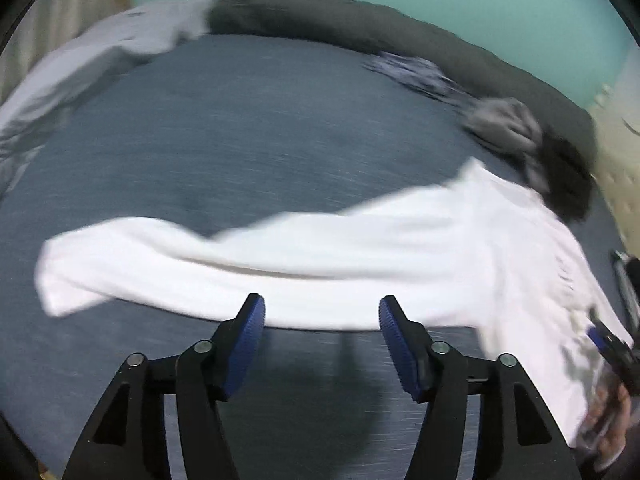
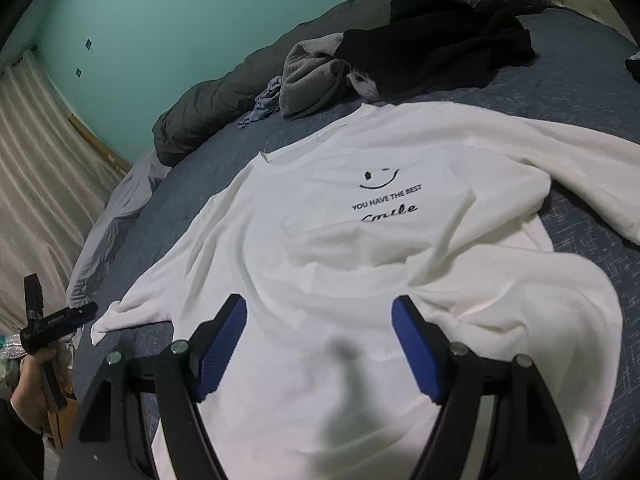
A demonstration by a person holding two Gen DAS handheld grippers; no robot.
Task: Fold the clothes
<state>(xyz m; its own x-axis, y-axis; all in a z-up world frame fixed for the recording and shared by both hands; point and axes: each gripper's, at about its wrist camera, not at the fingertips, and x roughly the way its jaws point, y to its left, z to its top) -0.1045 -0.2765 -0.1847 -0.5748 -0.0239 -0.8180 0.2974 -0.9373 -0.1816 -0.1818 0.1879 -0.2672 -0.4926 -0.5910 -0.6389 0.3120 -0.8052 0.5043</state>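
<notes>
Right wrist view: shirt (image 2: 360,248) lies flat on the bed (image 2: 580,92), print up, sleeves out. Both hand-held grippers, left (image 1: 322,314) and right (image 2: 320,320), gape wide with nothing in them. Pinch only the sleeve edge, then lay it over smoothly.

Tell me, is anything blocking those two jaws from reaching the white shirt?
Nothing visible. The right gripper hangs open directly over the white shirt, and the left gripper sits open just short of its sleeve, with only bare bedcover between.
</notes>
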